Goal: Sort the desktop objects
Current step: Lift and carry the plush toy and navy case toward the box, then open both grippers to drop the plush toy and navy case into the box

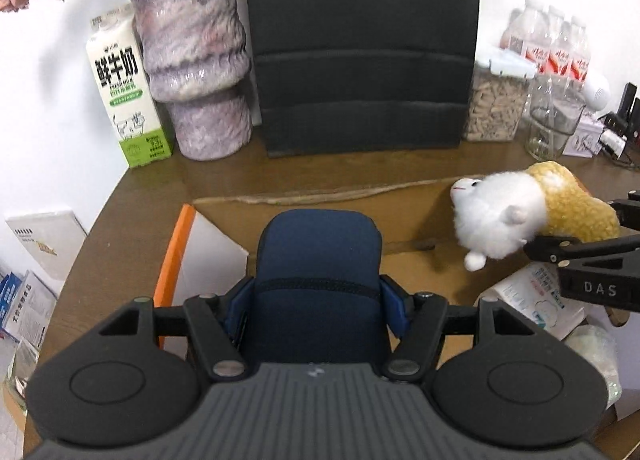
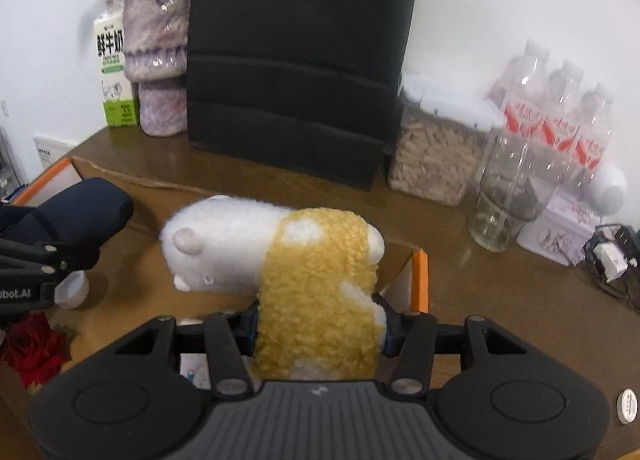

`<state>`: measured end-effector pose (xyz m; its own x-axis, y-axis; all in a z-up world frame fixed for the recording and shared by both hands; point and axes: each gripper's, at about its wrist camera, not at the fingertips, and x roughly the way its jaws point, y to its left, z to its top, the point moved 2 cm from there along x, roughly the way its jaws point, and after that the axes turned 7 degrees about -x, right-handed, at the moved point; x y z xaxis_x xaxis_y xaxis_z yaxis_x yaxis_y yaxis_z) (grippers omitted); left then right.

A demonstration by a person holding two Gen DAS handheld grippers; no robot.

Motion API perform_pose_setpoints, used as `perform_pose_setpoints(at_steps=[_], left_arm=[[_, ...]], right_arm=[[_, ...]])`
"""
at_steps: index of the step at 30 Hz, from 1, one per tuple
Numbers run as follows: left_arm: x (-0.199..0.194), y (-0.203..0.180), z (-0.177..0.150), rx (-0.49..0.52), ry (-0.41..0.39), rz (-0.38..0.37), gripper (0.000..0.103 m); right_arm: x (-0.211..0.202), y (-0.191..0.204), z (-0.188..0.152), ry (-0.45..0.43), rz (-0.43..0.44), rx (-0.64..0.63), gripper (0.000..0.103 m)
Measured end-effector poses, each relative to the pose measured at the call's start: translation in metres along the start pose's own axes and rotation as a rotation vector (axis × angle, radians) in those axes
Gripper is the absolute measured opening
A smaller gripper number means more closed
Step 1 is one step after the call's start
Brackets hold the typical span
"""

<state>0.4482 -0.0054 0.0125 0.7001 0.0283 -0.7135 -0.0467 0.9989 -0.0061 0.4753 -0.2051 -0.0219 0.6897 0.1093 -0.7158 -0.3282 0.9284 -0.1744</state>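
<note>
My left gripper (image 1: 316,308) is shut on a navy blue zip pouch (image 1: 318,260), which stands up between the blue pads above an open cardboard box (image 1: 400,196) with an orange edge. My right gripper (image 2: 320,328) is shut on a white and yellow plush toy (image 2: 280,248), its pads pressing the curly yellow body, white head pointing left. In the left wrist view the plush toy (image 1: 520,212) hangs at the right with the right gripper's fingers (image 1: 580,252) under it. In the right wrist view the pouch (image 2: 80,212) shows at the left edge.
At the back of the wooden desk (image 1: 132,196) stand a milk carton (image 1: 124,88), a fuzzy purple vase (image 1: 196,64) with flowers, a black case (image 1: 360,44), a jar of pellets (image 2: 436,156), a glass bottle (image 2: 504,196) and several drink bottles (image 2: 560,108). A red flower (image 2: 32,348) and a tissue pack (image 1: 536,296) lie in the box.
</note>
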Motion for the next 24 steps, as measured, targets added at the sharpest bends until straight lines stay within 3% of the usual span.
perform_pose_setpoints(at_steps=[7,11,14,16,19,24], left_arm=[[0.008,0.002,0.000,0.001,0.044,0.020,0.067],[0.011,0.005,0.001,-0.025,0.067,0.019,0.069],[0.005,0.009,0.002,-0.043,0.031,0.042,0.079],[-0.001,0.009,0.003,-0.031,-0.002,0.055,0.092],[-0.008,0.010,0.002,-0.026,-0.021,0.053,0.101],[-0.030,0.012,0.000,-0.036,-0.067,0.037,0.103]], right_arm=[[0.004,-0.001,0.003,0.025,0.002,0.003,0.055],[0.004,0.000,0.004,0.027,0.017,0.003,0.066],[0.001,0.001,0.005,0.021,0.060,0.012,0.080],[-0.003,0.004,0.004,0.012,0.055,0.012,0.093],[-0.008,0.007,0.004,0.003,0.046,0.002,0.095],[-0.021,0.008,0.001,-0.012,0.045,0.012,0.097]])
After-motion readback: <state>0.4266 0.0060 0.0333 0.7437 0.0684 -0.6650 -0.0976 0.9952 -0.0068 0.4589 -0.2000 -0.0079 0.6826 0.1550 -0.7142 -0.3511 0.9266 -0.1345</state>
